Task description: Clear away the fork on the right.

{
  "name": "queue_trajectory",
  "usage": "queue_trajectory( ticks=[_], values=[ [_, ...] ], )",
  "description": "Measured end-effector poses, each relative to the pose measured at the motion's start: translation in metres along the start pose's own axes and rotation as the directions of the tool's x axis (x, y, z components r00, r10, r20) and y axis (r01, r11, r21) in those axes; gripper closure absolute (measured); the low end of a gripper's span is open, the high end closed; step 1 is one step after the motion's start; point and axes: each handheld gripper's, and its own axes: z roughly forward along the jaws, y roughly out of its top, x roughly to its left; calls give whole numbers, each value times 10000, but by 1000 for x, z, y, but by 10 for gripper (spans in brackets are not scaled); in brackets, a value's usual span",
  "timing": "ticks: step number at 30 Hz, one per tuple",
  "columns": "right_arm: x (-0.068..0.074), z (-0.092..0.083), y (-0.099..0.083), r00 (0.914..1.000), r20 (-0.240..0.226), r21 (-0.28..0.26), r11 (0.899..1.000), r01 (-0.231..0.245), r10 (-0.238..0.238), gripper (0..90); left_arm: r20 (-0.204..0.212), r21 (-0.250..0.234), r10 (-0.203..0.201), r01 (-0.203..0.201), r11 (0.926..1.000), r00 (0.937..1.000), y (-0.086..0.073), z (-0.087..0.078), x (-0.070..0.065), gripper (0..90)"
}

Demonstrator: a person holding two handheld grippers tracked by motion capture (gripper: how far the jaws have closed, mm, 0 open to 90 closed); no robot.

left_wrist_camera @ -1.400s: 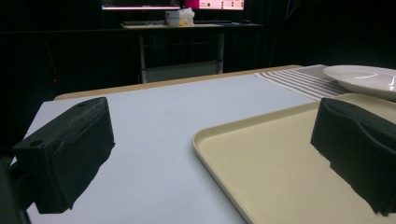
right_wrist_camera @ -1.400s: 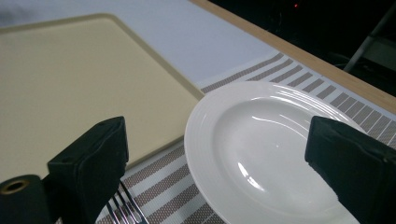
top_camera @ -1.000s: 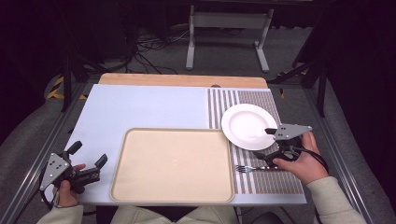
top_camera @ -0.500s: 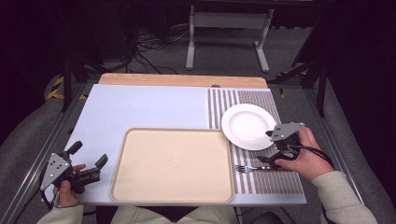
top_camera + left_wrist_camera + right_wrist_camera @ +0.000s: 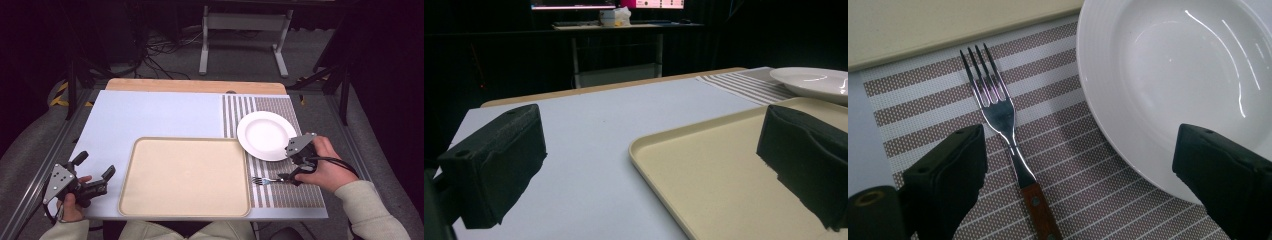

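On the pale blue worktop, the right tongs gape wide and empty over the wooden-handled steel fork lying on the striped brown placemat beside the round white plate, while the left tongs, equally wide and empty, straddle the beige rectangular tray's near-left corner.

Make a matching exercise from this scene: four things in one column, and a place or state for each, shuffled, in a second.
Things:
1. plate
2. fork
3. tray
4. left hand-held gripper

Places or states:
A. beige, nothing on it, middle of the table
B. white, on the striped placemat, far side
C. open, held near the table's left corner
D. wooden handle, lying between the open jaws of the right hand-held gripper

Pairs: 1-B, 2-D, 3-A, 4-C
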Motion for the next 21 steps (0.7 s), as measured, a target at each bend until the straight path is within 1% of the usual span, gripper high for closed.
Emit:
queue_trajectory(
  ticks=[1, 4, 6, 7, 9, 13, 14, 15, 18, 21],
  values=[
    [0, 0, 0, 10000, -58, 115, 9999, 73, -73, 83, -14, -6, 13, -13, 10000, 10000, 0, 0, 0, 0],
    [0, 0, 1, 9995, -285, 463, 9989, 107, -94, 85, -8, -2, 7, -7, 10000, 10000, 0, 0, 0, 0],
    [0, -1, 2, 9992, -356, 726, 9972, 195, -170, 86, -16, 7, 9, -9, 10000, 10000, 0, 0, 0, 0],
    [0, -1, 2, 9992, -356, 726, 9972, 195, -170, 86, -16, 7, 9, -9, 10000, 10000, 0, 0, 0, 0],
    [0, -2, 3, 9990, -420, 924, 9955, 220, -182, 87, -10, 10, 10, -10, 10000, 10000, 0, 0, 0, 0],
    [0, -3, 3, 9981, -566, 1148, 9929, 316, -252, 96, -13, 17, 4, -4, 10000, 10000, 0, 0, 0, 0],
    [0, -3, 3, 9983, -538, 1214, 9922, 271, -206, 97, -13, 17, -1, 1, 10000, 10000, 0, 0, 0, 0],
    [0, -3, 3, 9977, -620, 1261, 9914, 353, -276, 99, -10, 18, -1, 1, 10000, 10000, 0, 0, 0, 0],
    [0, -2, 4, 9976, -612, 1357, 9900, 398, -318, 99, -15, 24, -4, 4, 10000, 10000, 0, 0, 0, 0],
    [0, 0, 6, 9953, -810, 1391, 9881, 648, -539, 125, -16, 24, -4, 4, 10000, 10000, 0, 0, 0, 0]
  ],
)
